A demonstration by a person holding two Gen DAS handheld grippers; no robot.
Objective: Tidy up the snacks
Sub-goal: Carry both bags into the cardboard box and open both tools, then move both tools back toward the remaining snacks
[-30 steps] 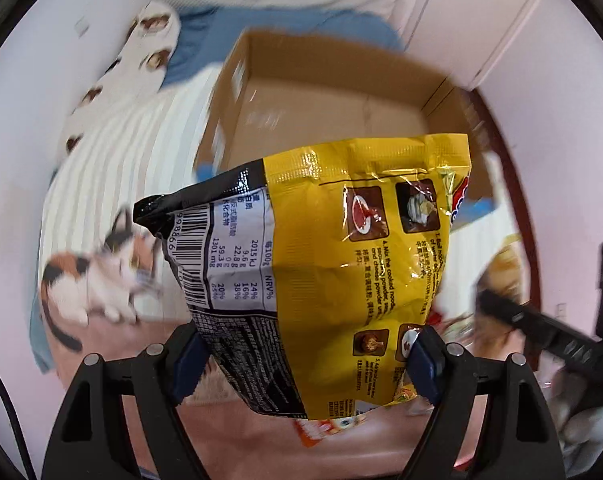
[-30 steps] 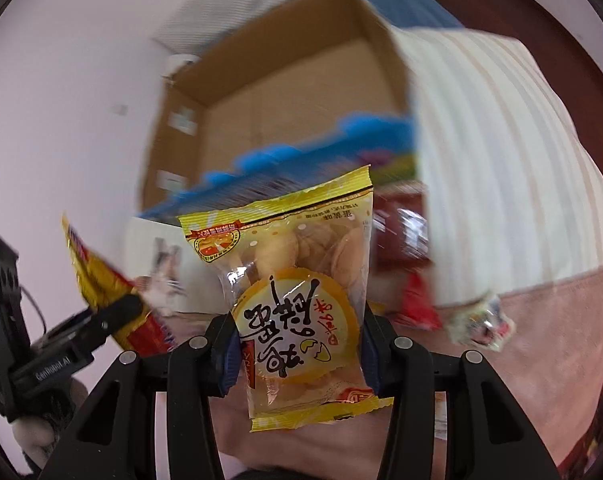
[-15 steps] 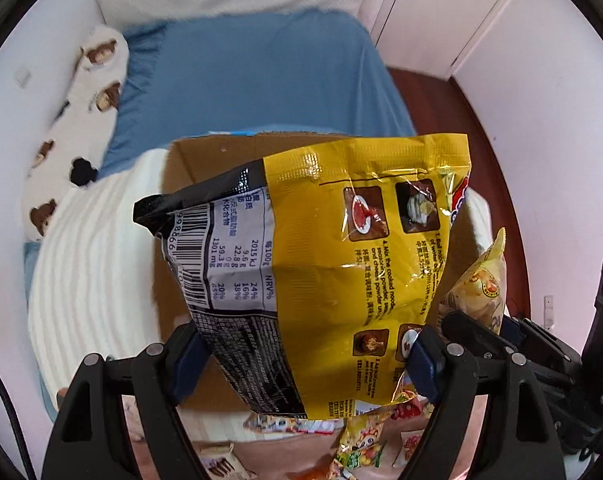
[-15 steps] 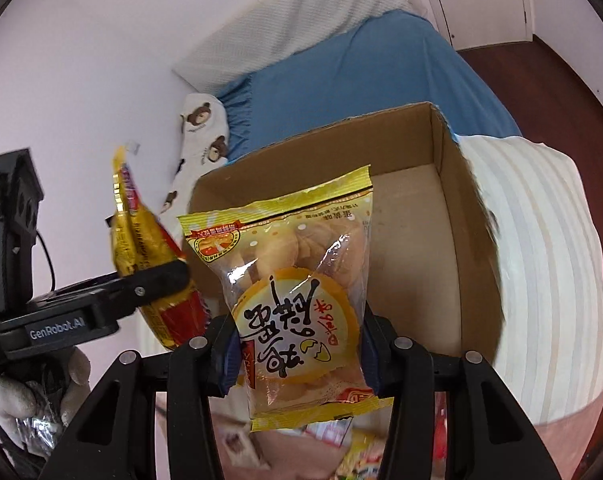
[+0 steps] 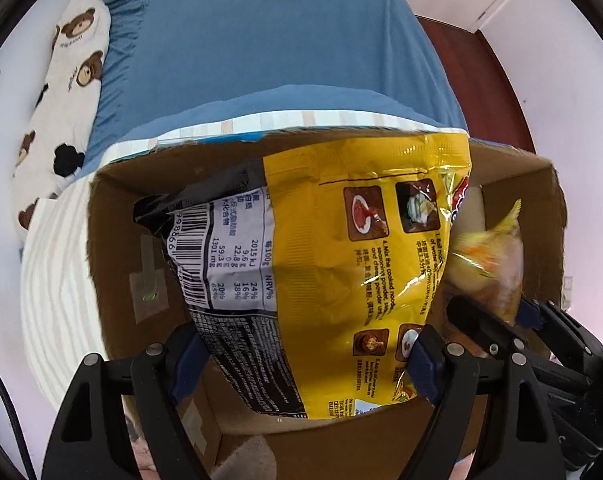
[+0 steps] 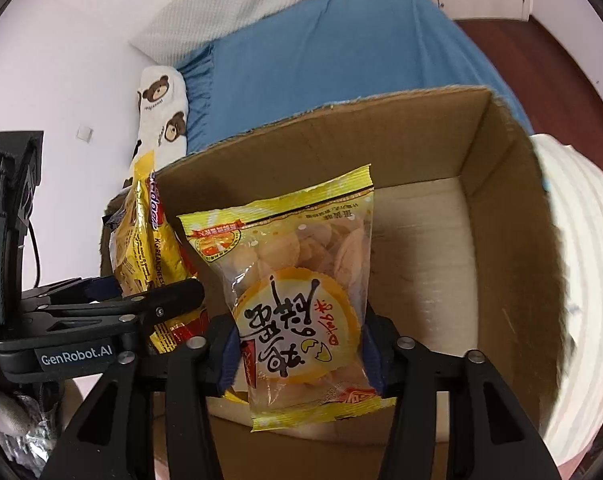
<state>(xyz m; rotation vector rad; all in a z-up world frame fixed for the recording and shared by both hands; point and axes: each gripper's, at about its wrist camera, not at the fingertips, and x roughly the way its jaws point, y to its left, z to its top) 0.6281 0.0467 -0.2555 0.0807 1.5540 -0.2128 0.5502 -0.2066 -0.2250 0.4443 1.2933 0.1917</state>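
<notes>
Left fingers: blue pads (image 5: 189, 354) press the lower sides of the yellow noodle packet (image 5: 341, 280); the left gripper (image 5: 305, 364) is clamped on it.
Right fingers: blue pads (image 6: 227, 354) pinch the biscuit bag (image 6: 301, 300) near its bottom seam; the right gripper (image 6: 301, 360) is closed on it.
Noodle packet: held upright over the open cardboard box (image 5: 113, 240), barcode panel on its left half, cooking pictures on its right.
Biscuit bag: clear with yellow edges, round label upside down, held over the box's near edge, just right of the noodle packet.
Cardboard box: open top, pale floor visible inside in the right wrist view; it sits on a white striped blanket (image 5: 57, 288).
Far side: blue bedsheet (image 5: 281, 48), with a bear-print pillow (image 5: 61, 104) at far left.
</notes>
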